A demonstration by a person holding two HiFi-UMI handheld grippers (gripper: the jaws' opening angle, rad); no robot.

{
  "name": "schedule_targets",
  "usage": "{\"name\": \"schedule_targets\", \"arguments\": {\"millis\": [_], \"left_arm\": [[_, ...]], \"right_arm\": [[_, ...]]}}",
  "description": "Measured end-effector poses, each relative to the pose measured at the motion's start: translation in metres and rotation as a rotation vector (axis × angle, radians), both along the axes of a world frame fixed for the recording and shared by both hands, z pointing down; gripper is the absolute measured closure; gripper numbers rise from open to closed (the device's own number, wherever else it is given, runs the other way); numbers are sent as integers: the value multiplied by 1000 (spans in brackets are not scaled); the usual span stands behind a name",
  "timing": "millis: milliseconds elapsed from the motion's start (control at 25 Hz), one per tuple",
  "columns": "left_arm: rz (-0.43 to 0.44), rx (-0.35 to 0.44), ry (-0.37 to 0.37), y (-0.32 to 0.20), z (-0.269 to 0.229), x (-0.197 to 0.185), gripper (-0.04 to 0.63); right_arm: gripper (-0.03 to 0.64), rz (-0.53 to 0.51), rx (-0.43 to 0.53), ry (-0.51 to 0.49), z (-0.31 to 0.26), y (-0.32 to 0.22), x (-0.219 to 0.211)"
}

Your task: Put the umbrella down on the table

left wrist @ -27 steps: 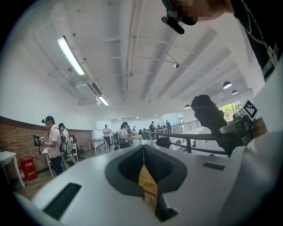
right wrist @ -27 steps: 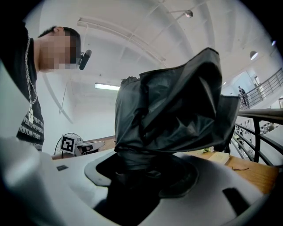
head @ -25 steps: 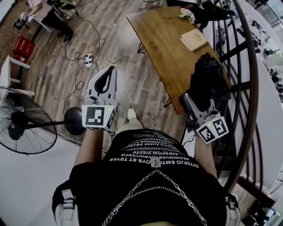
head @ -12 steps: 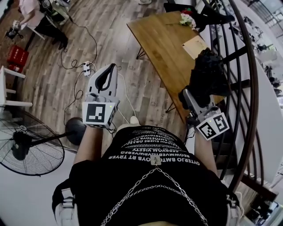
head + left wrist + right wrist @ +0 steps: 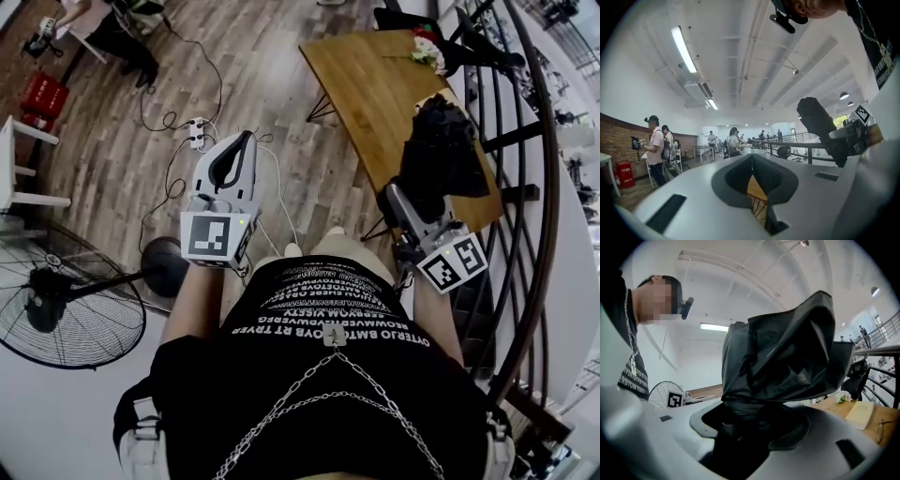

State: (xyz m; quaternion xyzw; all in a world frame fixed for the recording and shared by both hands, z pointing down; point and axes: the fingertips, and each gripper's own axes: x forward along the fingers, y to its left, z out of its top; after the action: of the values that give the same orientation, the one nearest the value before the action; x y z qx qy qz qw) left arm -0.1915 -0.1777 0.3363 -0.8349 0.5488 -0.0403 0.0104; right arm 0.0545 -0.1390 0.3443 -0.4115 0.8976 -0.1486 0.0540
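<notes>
A black folded umbrella [image 5: 441, 155] stands upright in my right gripper [image 5: 405, 204], whose jaws are shut on its lower end. It hangs over the near right part of the wooden table [image 5: 370, 89]. In the right gripper view the umbrella [image 5: 787, 352] fills the middle and hides the right gripper's [image 5: 745, 425] fingertips. My left gripper [image 5: 246, 139] is held level over the floor, left of the table, shut with nothing in it. In the left gripper view its tips [image 5: 751, 157] meet, and the umbrella [image 5: 816, 123] shows at the right.
A black railing [image 5: 536, 187] curves along the table's right side. Flowers [image 5: 427, 49] and a dark chair sit at the table's far end, a paper pad [image 5: 860, 414] on its top. A standing fan [image 5: 66, 309], a power strip [image 5: 197, 134] with cables and a red crate [image 5: 47, 94] are on the floor at left.
Both grippers have moved forward along the floor toward the table. The umbrella, still held, now stands over the table's near edge. The left gripper stays shut and empty.
</notes>
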Motion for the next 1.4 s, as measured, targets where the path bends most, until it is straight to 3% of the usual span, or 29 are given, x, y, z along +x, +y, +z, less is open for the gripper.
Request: {"name": "schedule_targets", "arguments": {"millis": [520, 1400], "left_arm": [[-171, -38, -18, -14, 25, -63, 566], [-100, -34, -118, -220, 10, -25, 566]], "right_arm": [[348, -109, 37, 8, 2, -77, -27], [348, -73, -32, -59, 32, -273, -7]]}}
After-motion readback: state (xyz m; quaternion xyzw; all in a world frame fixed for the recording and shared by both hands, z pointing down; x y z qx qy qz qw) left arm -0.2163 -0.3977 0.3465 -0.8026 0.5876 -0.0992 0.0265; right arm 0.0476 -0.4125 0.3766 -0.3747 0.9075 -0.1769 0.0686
